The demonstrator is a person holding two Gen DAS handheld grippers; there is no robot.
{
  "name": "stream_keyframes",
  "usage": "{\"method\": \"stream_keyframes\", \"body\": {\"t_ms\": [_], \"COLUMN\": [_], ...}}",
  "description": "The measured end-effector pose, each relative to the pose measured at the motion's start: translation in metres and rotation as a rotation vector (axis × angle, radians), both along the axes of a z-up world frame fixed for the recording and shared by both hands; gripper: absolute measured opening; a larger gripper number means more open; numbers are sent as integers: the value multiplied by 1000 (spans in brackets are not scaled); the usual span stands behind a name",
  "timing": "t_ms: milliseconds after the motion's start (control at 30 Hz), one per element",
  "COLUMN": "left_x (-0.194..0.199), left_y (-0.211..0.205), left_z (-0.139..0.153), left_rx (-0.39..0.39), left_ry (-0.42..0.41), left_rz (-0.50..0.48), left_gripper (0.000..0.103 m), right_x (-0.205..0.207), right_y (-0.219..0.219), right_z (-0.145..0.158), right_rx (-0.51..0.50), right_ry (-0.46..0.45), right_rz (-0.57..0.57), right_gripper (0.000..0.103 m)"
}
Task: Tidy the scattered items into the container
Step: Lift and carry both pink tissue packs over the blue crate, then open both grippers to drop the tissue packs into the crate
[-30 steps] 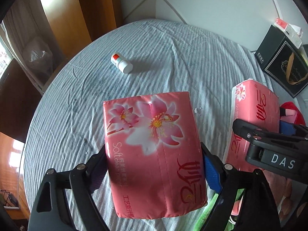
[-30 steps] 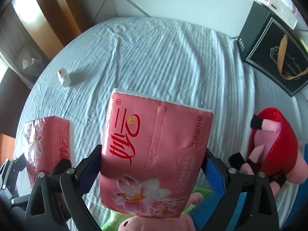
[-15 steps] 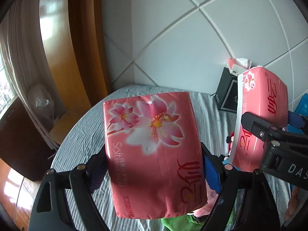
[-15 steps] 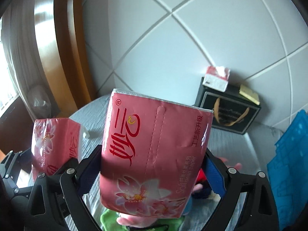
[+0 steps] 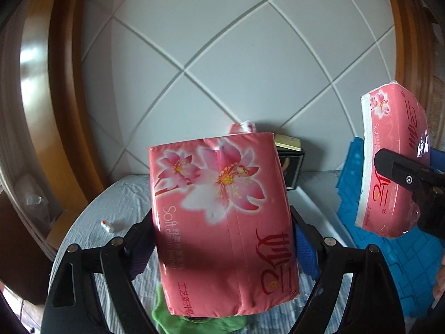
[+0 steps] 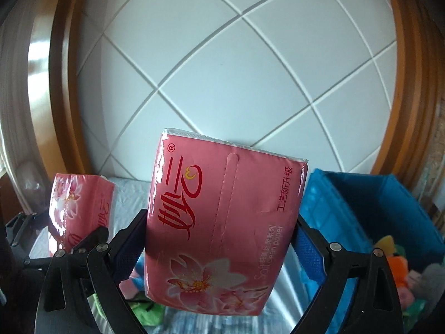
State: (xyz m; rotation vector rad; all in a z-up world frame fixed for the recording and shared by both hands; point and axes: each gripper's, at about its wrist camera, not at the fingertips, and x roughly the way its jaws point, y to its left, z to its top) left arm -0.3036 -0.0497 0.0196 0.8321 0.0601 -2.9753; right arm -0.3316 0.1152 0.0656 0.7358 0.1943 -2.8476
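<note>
**A:** Which step are you on?

**B:** I am carrying. My left tool (image 5: 222, 239) is spread wide and squeezes a pink tissue pack (image 5: 222, 222) between its two blue pads. My right tool (image 6: 222, 239) is spread wide too and squeezes a second pink pack (image 6: 225, 222). Both packs are up in the air, right in front of each tool. No pad is loose.

**A:** Where do they go?

**B:** Into the blue crate (image 6: 361, 203). It sits to the right of my right tool and a bit ahead. Soft toys (image 6: 400, 264) lie inside it.

**A:** What comes next, do you think?

**B:** I think I swing each pack over the crate rim, lower it, then let the pads go. The crate is partly full, so I should look for a free spot.

**A:** What do the packs feel like?

**B:** They look soft and squashy, like blocks in shiny plastic wrap with flowers on it. The wrap may be slippery. The crate looks like hard plastic with a grid of little squares. A small white bottle (image 5: 107, 226) lies on the wrinkly cloth of the table (image 5: 128, 194), to the left of my left tool.
</note>
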Motion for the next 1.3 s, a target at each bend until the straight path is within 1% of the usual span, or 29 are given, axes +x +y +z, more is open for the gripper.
{"method": "stream_keyframes", "body": {"t_ms": [100,200,267,400,500,533,633,667,733,767,833,900,1000,1033,1100,1200,1233,1300], "left_x": [-9,-18,-23,-25,-34,-40,-65,-74,-98,-108,-127,-141,-161,-170,-186,-206,-210,-219], "left_y": [46,90,121,194,258,282,342,361,400,415,444,466,482,485,488,486,487,490], "left_z": [17,34,47,68,79,82,79,74,59,49,29,12,0,-4,-11,-25,-31,-43], "left_rx": [0,-6,-3,-22,-6,-1,-1,3,-2,-6,-7,-42,-109,-115,-103,-86,-92,-114], "left_ry": [19,46,52,64,40,29,11,-3,-49,-74,-133,-171,-180,-176,-176,-171,-173,-204], "left_rz": [-124,-197,-251,-345,-401,-409,-399,-396,-373,-361,-344,-314,-245,-222,-185,-145,-139,-147], "left_gripper": [85,85,85,85,85,85,85,85,85,85,85,85,85,85,85,85,85,85], "right_x": [11,16,23,26,13,2,-30,-33,-57,-64,-88,-108,-134,-140,-152,-168,-172,-182], "right_y": [49,94,131,202,256,275,323,342,374,389,422,446,467,471,478,485,486,483], "right_z": [20,37,50,69,77,78,74,70,57,50,30,14,-1,-4,-11,-22,-26,-32], "right_rx": [24,67,74,75,92,97,130,142,165,162,112,79,96,89,62,12,-8,-36], "right_ry": [17,12,22,29,7,-5,-31,-39,-60,-64,-100,-122,-96,-85,-68,-64,-62,-69], "right_rz": [-120,-194,-245,-320,-349,-348,-320,-316,-323,-327,-326,-324,-340,-338,-333,-317,-312,-297], "right_gripper": [95,95,95,95,95,95,95,95,95,95,95,95,95,95,95,95,95,95]}}
